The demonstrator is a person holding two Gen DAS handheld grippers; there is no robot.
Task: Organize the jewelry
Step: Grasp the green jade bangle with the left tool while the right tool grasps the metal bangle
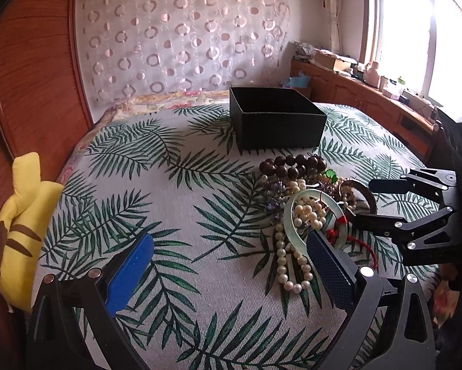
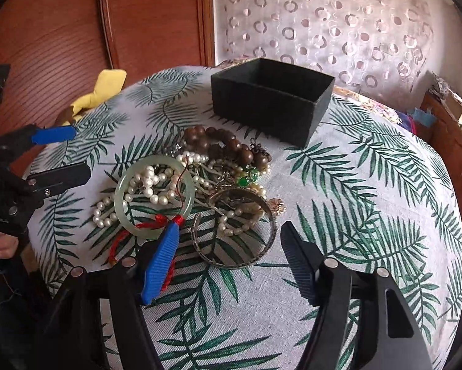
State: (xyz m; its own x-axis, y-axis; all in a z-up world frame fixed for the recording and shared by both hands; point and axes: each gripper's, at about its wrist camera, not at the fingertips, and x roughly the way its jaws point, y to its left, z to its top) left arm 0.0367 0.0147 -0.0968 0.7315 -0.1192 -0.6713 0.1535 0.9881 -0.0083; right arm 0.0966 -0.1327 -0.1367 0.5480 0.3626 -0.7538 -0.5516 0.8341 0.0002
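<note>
A heap of jewelry lies on the palm-leaf cloth: a pale green jade bangle [image 1: 318, 214] [image 2: 154, 194] with red cord, white pearl strands [image 1: 288, 265] [image 2: 147, 185], dark wooden beads [image 1: 292, 163] [image 2: 227, 148], and a metal bangle [image 2: 240, 231]. An open black box [image 1: 275, 118] [image 2: 271, 97] stands behind the heap. My left gripper [image 1: 231, 252] [image 2: 67, 151] is open, its right finger beside the pearls. My right gripper [image 2: 231, 243] [image 1: 366, 200] is open, low over the metal bangle, its left finger at the jade bangle's red cord.
A yellow plush toy [image 1: 21, 228] [image 2: 101, 92] lies at the cloth's left edge against the wooden headboard [image 1: 30, 77]. A wooden cabinet [image 1: 369, 98] with clutter runs under the window on the right. A patterned curtain [image 1: 184, 40] hangs behind.
</note>
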